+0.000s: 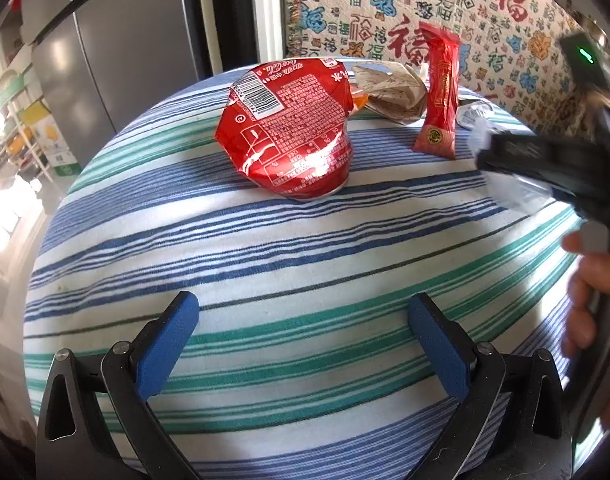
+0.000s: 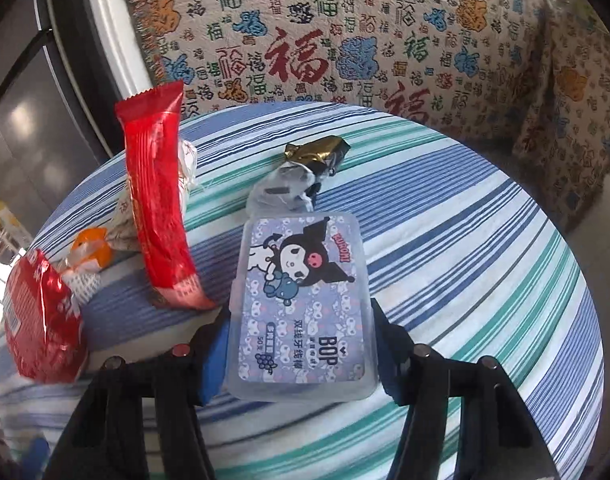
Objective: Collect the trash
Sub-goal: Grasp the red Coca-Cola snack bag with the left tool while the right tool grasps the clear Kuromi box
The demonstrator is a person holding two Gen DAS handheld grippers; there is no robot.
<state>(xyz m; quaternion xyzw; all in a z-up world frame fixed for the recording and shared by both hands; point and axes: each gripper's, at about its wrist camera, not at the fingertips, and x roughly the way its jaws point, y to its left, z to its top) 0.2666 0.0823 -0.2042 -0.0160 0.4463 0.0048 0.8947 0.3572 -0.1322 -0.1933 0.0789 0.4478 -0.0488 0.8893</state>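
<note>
Between the right gripper's point(image 2: 299, 354) jaws, clamped at its near short end: flat translucent plastic floss-pick box with cartoon label point(image 2: 301, 304), over striped tablecloth point(image 2: 465, 240). Looks light, stiff, slick-sided; side-edge hold seems sound. Left gripper point(image 1: 303, 344) jaws apart, empty.

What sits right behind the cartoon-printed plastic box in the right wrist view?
A crumpled clear wrapper lies just behind the box, with a gold foil wrapper further back. Whether the clear wrapper's near edge touches the box cannot be told.

bright daylight from the left, glare on the red wrapper point(image 1: 289, 128), fisheye-bent edges
</note>
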